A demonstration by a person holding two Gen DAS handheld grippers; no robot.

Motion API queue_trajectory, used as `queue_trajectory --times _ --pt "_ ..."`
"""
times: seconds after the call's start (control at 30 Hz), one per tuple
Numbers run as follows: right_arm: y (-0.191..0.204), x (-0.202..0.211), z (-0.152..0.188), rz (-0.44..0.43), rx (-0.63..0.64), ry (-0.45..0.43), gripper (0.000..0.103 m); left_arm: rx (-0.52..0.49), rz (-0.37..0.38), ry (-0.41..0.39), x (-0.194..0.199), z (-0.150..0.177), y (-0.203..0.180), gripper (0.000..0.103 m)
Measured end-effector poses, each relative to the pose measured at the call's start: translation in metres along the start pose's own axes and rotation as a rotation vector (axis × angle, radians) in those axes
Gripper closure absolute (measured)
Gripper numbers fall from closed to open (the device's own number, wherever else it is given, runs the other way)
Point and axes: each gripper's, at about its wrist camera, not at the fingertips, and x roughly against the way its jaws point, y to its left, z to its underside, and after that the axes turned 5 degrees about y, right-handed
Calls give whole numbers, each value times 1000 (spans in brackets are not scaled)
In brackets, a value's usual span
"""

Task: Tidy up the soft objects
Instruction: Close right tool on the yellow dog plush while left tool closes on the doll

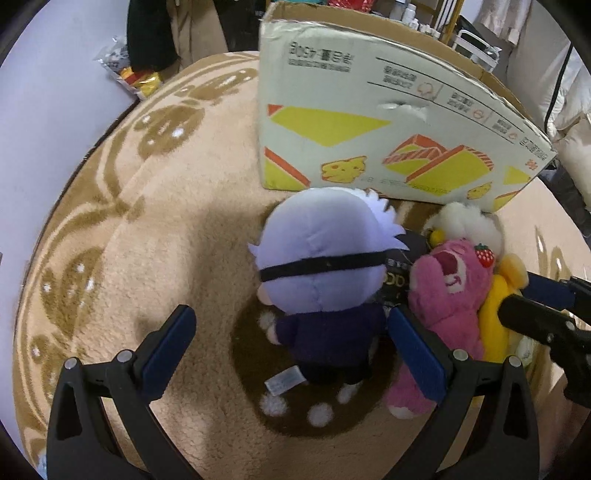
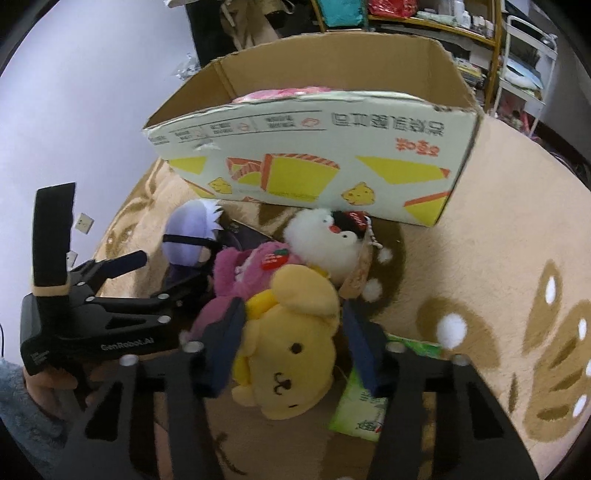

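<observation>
A white-haired doll in dark clothes (image 1: 321,273) lies on the rug between the open fingers of my left gripper (image 1: 291,326). A pink bear (image 1: 448,295), a yellow dog plush (image 2: 291,354) and a white fluffy plush (image 2: 325,240) lie in a heap right of it. My right gripper (image 2: 293,332) is open with its fingers either side of the yellow dog's head. The cardboard box (image 2: 317,166) stands just behind the heap with something pink inside (image 2: 284,94). The left gripper also shows in the right wrist view (image 2: 122,266).
A round beige patterned rug (image 1: 177,229) covers the floor. A green packet (image 2: 364,406) lies under the yellow dog. Snack bags (image 1: 136,74) sit at the rug's far left edge. Shelves (image 2: 461,26) stand behind the box.
</observation>
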Motion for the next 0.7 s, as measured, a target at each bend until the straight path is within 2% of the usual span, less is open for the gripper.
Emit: queue_trajectory --times 0.37,0.4,0.43,0.5,0.7 --pt "8 9 0 24 18 -53 74 7 10 11 -5 3 1 2" --pt "7 11 0 33 22 -58 86 5 18 12 -5 4 1 5" --pt "7 14 -1 51 25 -67 89 2 41 16 -5 6 0 12" --pt "2 14 -2 34 5 -60 89 0 59 21 -7 8 -2 16" --pt "-9 13 -5 11 -42 -59 88 7 71 26 -11 8 -1 17"
